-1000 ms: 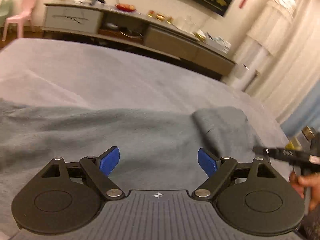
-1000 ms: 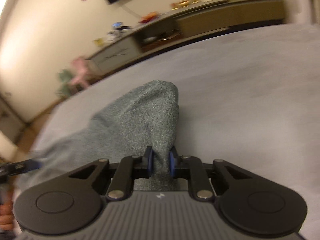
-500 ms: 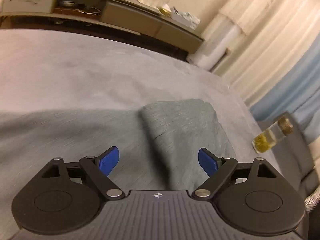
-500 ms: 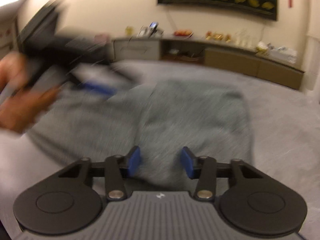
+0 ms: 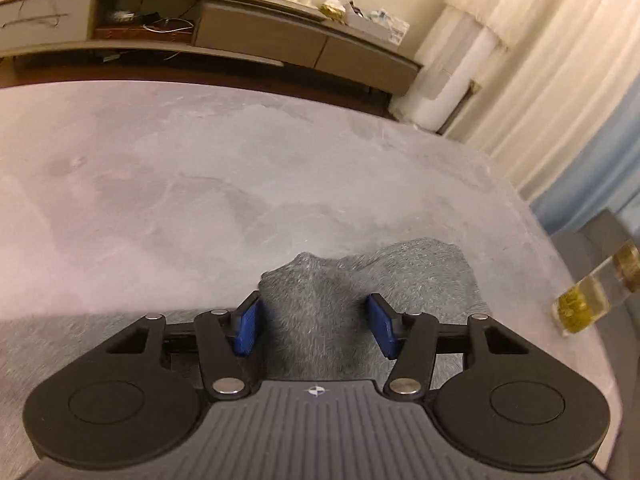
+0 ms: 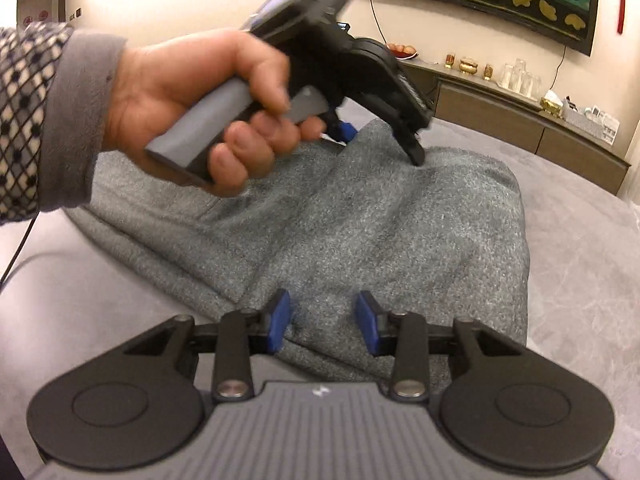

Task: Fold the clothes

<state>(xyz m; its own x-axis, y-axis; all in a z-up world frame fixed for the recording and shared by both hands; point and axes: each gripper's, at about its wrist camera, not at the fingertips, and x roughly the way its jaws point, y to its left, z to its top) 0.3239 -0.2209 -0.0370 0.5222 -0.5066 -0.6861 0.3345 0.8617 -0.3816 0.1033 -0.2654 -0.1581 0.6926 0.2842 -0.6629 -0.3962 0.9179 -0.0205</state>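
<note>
Straddling a raised ridge of the grey garment [image 5: 320, 312], left gripper [image 5: 314, 320] gapes unclamped, nearer its far edge; right gripper [image 6: 324, 320] part-open, empty, at near hem.

garment [image 6: 360, 232]: grey cloth, fuzzy, speckled knit
bedcover [image 5: 200, 184]: pale grey cloth, soft matt nap, beneath the garment
left gripper [image 5: 314, 326]: matt black plastic, blue pads, shiny metal pivots
cabinet [image 5: 260, 36]: smooth matt fronts, beyond the garment

Black left gripper [image 5: 314, 322] with blue pads [image 5: 245, 330] (silver pivot screws), grey ribbed body.
</note>
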